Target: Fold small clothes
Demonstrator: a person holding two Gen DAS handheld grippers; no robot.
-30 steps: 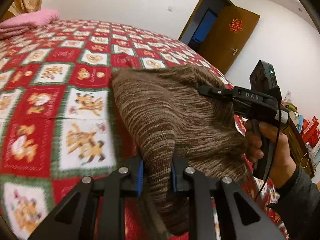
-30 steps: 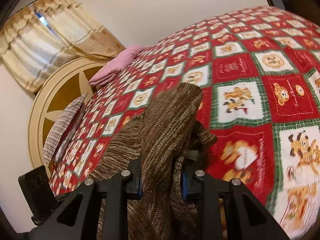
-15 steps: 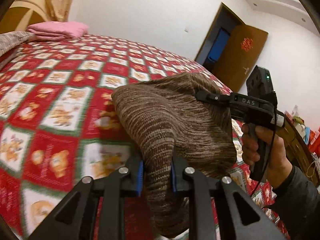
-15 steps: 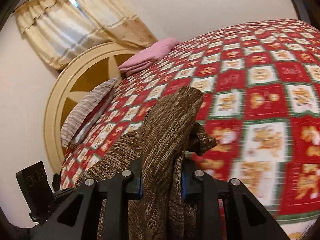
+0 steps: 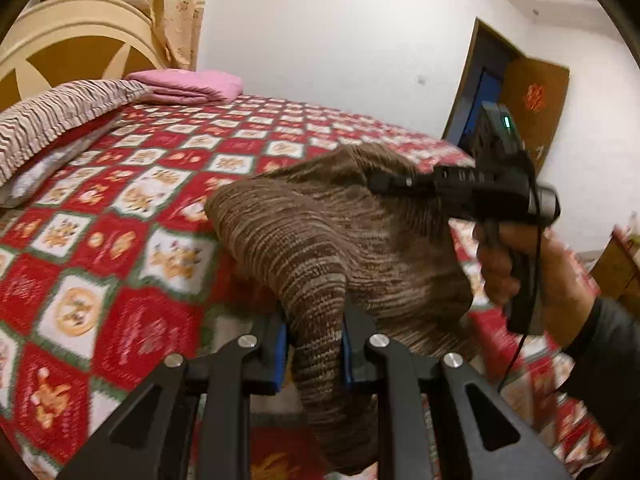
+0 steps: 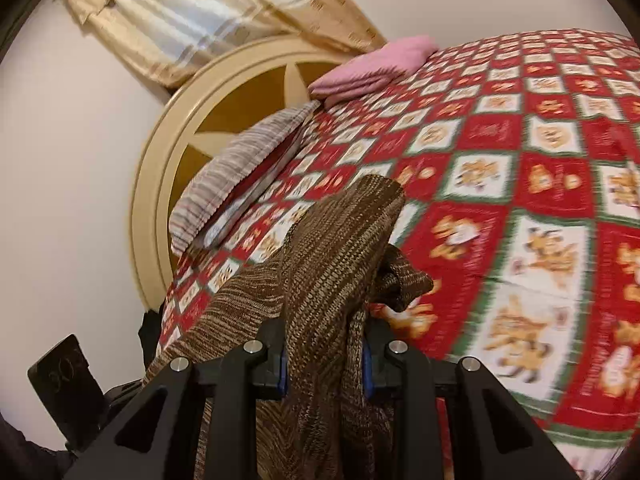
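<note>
A brown striped knit garment (image 5: 320, 236) hangs in the air above the bed, stretched between both grippers. My left gripper (image 5: 314, 354) is shut on one bunched edge of it, the cloth draping down over the jaws. In the left wrist view the right gripper (image 5: 374, 182) bites the far edge of the knit, with a hand (image 5: 516, 264) around its handle. From the right wrist view, my right gripper (image 6: 324, 360) is shut on a thick fold of the knit garment (image 6: 340, 248), which rises past the jaws and trails off to the lower left.
The bed carries a red, white and green patchwork quilt (image 5: 120, 216) (image 6: 520, 184). A striped pillow (image 5: 52, 120) (image 6: 240, 168) and folded pink cloth (image 5: 188, 84) (image 6: 372, 68) lie by the round headboard (image 6: 192, 136). A brown door (image 5: 528, 108) stands at the right wall.
Both grippers have swung across the room with the garment still held between them; the views now face the headboard, pillow and curtain. The grip on the knit looks unchanged.
</note>
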